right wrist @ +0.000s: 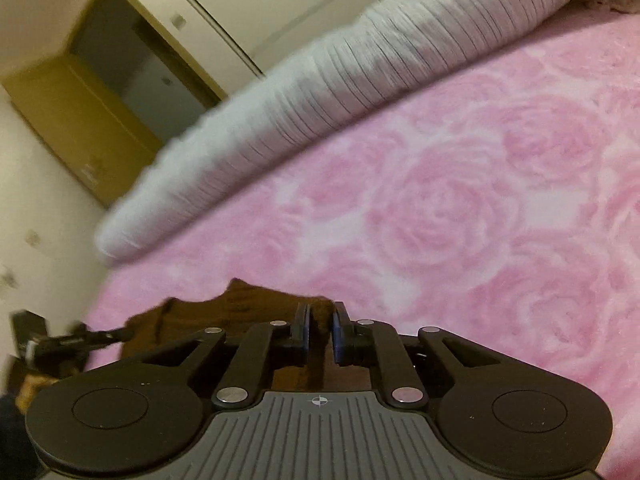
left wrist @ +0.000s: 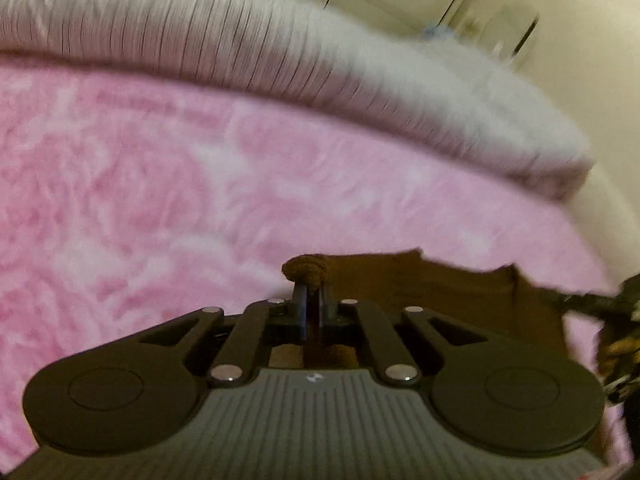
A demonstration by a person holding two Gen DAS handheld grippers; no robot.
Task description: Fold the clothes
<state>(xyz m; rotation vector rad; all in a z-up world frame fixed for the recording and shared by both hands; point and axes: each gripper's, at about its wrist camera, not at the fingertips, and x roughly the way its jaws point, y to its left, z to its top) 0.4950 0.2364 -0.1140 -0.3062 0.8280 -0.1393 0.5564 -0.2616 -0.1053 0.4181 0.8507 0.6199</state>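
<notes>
Left tongs (left wrist: 310, 280) pinched narrow on brown garment (left wrist: 432, 280); right tongs (right wrist: 320, 314) clamped on the same edge. Garment spread between and below both, over pink bedspread (left wrist: 160, 200). Best kept taut, both corners level, lowered together.

The left hand-held gripper (left wrist: 313, 294) is black, with a grey ridged block near the camera that has a small round mark on it. Two flat black arms spread out from it to big round ends. Shiny silver screws join the arms. The right hand-held gripper (right wrist: 320, 322) looks the same, with blue pads (right wrist: 338, 336) inside its fingers.
</notes>
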